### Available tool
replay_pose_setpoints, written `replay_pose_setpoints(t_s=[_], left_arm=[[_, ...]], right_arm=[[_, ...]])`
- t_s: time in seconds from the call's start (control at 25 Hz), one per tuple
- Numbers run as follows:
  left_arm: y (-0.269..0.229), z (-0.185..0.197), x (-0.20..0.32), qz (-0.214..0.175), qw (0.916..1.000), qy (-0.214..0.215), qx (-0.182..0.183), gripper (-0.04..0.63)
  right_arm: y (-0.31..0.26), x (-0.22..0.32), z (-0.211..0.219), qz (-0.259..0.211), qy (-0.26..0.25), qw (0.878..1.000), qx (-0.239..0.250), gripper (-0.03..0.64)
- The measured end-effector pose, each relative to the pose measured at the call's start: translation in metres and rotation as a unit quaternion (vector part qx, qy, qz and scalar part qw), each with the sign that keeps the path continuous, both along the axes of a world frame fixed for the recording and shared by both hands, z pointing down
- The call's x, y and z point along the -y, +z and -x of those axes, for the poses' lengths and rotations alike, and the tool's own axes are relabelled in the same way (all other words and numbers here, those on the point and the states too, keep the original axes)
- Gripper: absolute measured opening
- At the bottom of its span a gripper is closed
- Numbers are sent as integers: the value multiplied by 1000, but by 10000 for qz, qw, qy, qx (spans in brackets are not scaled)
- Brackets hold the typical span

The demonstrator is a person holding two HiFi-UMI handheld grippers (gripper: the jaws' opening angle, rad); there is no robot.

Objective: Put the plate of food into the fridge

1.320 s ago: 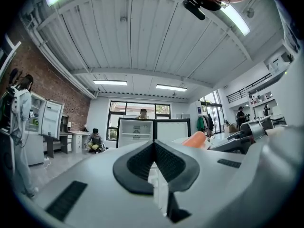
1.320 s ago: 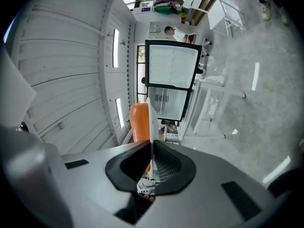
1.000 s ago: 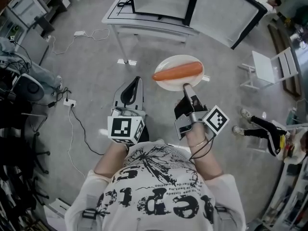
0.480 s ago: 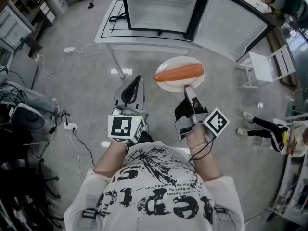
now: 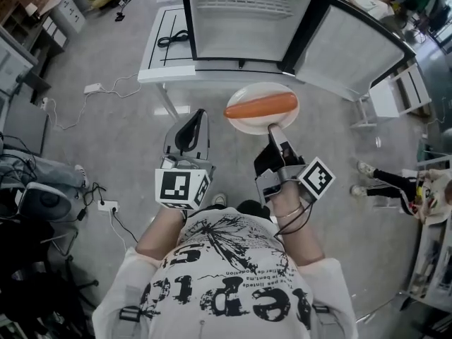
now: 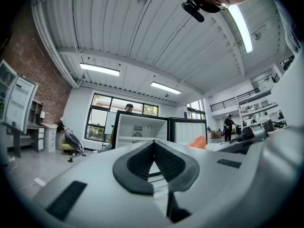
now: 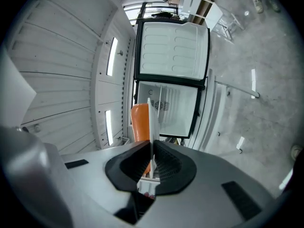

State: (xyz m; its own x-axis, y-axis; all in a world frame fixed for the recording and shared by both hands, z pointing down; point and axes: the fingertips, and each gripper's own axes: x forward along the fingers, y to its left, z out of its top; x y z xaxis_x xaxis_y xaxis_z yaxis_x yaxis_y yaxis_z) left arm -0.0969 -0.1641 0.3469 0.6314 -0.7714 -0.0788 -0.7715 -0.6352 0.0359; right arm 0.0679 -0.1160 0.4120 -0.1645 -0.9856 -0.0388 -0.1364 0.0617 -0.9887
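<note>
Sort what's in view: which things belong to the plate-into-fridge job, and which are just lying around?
Job: plate; sausage on it; open fridge; right gripper, clamped on the plate's rim.

Lying about: power strip; black cable on the table; white chair; left gripper, shut and empty.

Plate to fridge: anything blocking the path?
Nothing visible. The fridge has its door swung open, and the plate, gripped by the right gripper, hangs in open air before the opening.
</note>
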Motion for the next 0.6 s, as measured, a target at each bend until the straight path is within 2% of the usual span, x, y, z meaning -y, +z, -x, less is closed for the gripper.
replay_pose_setpoints(t_s=[0.28,0.6], left_arm=[[13,-7,39,137,9999,92,-25,6],[13,-43,105,150,9999,-41,41,6]], right_arm=[[6,40,1,144,-47,9999,-59,21],[14,109,-36,207,-143,9996,127,21]])
